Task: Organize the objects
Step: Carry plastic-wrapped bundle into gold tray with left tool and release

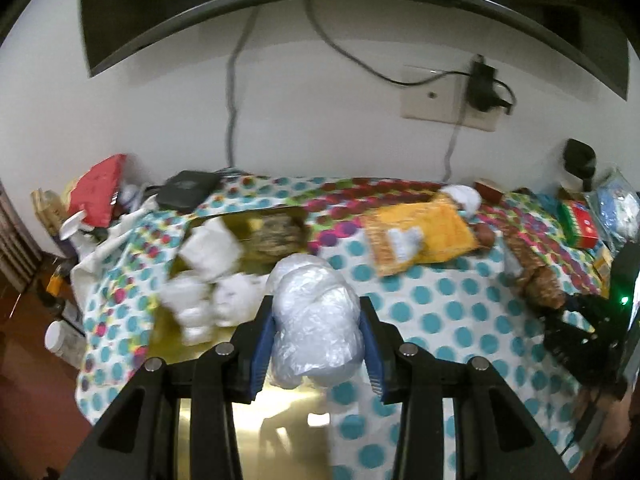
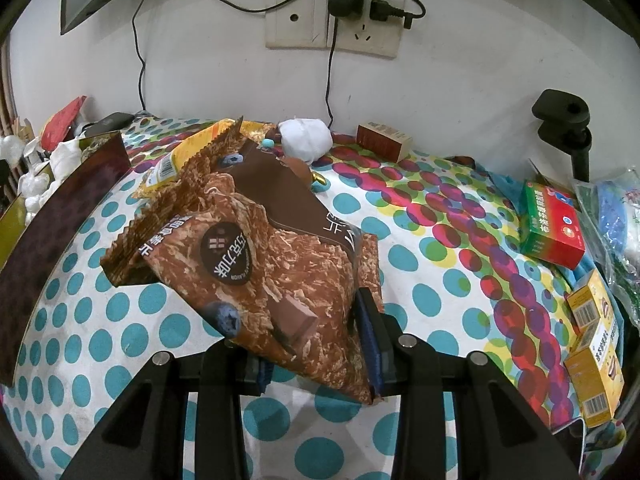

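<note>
At the far left of the left wrist view, a red packet (image 1: 98,192) leans among clutter at the edge of the desk (image 1: 448,312), which is covered by a cloth printed with teal and multicoloured dots. Beside it, near the wall, lies a flat black device (image 1: 188,190). Next comes a gold box (image 1: 248,236) holding several white wrapped bundles (image 1: 208,280). The left claw (image 1: 318,338) is closed on a clear plastic bag (image 1: 316,320), its blue pads pressing the bag from both sides, and the bag is held above the near gold surface just right of the white bundles. Further right, a yellow snack packet (image 1: 416,236) lies flat on the cloth, and at the right edge the right claw appears as a dark shape next to a brown packet.

In the right wrist view, the box's dark wall (image 2: 60,236) runs along the left edge. In the middle, the right claw (image 2: 316,344) grips a brown chocolate snack bag (image 2: 280,264) by its lower end; the bag sits between the pads and stretches away over the dotted cloth toward the yellow packet (image 2: 188,152). Behind it, near the wall, rest a white cloth bundle (image 2: 306,138) and a small brown carton (image 2: 384,140). To the right stand a red and green box (image 2: 554,228) and, nearer, two yellow boxes (image 2: 592,344) stacked at the desk edge.
</note>
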### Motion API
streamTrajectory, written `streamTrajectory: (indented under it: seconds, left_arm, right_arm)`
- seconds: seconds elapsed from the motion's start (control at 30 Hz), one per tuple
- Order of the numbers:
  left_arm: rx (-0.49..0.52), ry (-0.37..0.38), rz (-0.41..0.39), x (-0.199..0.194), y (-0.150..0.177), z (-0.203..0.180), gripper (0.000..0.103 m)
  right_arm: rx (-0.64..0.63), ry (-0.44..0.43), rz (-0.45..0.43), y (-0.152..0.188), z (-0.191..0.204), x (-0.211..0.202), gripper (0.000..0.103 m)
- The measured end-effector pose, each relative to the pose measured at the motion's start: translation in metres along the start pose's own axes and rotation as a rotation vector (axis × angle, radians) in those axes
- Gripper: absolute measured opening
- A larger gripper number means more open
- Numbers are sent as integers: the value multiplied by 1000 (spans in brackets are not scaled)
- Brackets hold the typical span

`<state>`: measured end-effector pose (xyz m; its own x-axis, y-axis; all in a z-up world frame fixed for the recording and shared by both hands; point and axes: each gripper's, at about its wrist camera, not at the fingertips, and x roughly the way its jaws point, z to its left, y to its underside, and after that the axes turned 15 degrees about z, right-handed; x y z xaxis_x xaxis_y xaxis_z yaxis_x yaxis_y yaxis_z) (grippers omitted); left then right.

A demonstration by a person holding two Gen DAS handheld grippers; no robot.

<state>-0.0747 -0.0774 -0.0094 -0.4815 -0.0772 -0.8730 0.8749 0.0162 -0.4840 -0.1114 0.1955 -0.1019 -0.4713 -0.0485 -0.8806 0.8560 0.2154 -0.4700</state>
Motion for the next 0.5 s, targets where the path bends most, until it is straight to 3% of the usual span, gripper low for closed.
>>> streamTrajectory:
  seconds: [0.2, 0.3, 0.5]
  left_arm:
    - [-84, 27, 56, 12, 8, 53, 40]
    - [-88, 8, 82, 23, 12, 62, 40]
    - [-84, 43, 142, 45, 17, 68, 40]
  right_arm:
    - [-2, 0, 2, 0, 0, 0, 35]
    - [-4, 2, 3, 0, 0, 1, 35]
    - [-2, 2, 5, 0, -1, 1, 35]
